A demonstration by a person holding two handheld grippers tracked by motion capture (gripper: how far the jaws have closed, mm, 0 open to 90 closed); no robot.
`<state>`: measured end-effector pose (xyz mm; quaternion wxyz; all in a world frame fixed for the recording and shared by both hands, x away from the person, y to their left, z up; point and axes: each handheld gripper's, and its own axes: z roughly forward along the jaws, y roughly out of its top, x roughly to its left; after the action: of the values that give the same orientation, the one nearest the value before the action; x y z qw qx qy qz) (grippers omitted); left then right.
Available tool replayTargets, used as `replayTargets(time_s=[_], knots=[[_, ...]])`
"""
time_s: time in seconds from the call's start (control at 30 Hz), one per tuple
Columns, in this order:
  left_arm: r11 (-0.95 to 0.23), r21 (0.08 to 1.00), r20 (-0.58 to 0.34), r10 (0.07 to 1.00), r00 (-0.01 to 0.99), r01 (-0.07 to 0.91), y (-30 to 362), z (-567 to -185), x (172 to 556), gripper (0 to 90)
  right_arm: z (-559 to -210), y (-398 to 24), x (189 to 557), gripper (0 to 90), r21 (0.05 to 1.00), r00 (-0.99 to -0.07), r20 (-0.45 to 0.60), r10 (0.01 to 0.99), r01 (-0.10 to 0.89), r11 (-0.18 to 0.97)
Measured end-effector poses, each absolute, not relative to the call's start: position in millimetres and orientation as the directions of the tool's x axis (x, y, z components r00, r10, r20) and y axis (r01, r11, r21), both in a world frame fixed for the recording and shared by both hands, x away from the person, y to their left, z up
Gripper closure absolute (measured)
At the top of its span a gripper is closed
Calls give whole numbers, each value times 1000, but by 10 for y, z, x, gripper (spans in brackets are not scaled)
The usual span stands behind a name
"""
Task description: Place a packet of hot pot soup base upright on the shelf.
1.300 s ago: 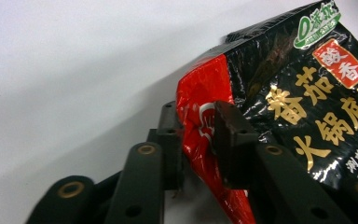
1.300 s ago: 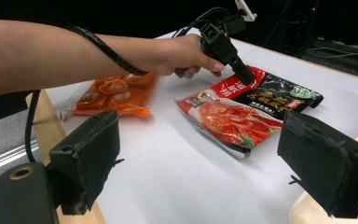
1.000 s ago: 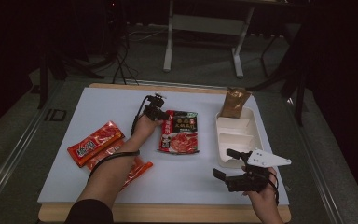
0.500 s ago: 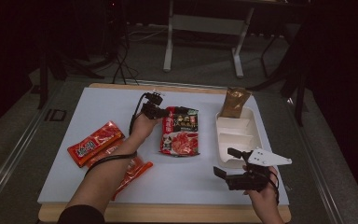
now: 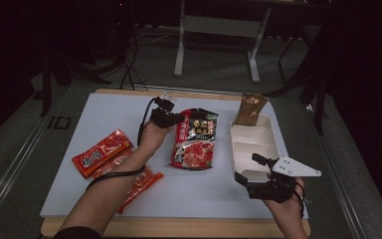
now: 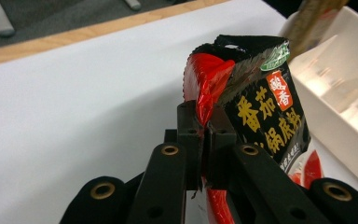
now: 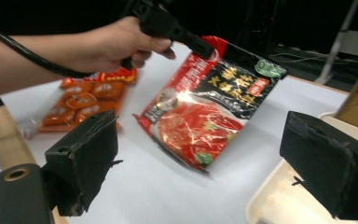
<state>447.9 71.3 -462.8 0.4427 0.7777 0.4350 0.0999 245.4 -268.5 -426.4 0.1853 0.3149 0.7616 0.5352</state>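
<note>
The left gripper (image 5: 175, 119) is clamped on the top corner of the soup pouch (image 5: 195, 144), which since the earlier frames has tilted up off the mat (image 5: 99, 114), its bottom edge still down. The right gripper (image 5: 251, 172) hovers unclenched by the tray (image 5: 272, 144). Counted: one pouch, three orange packets (image 5: 101, 153), one brown bag (image 5: 250, 109), one tray.
</note>
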Motion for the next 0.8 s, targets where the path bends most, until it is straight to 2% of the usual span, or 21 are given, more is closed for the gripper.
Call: replayTargets(time_s=[0.37, 0.47, 0.8], knots=[[-217, 827, -217, 728, 651, 519, 705, -4418, 4157, 872, -4183, -2718, 2428, 113, 934, -734, 61, 676, 280, 221], [-214, 840, -212, 718, 663, 500, 697, -4362, 4072, 872, -4170, -2741, 2433, 147, 934, -731, 67, 679, 285, 216], [-219, 875, -184, 675, 715, 432, 768, -4149, 3863, 871, -4109, -2719, 2515, 159, 927, -721, 64, 689, 300, 228]])
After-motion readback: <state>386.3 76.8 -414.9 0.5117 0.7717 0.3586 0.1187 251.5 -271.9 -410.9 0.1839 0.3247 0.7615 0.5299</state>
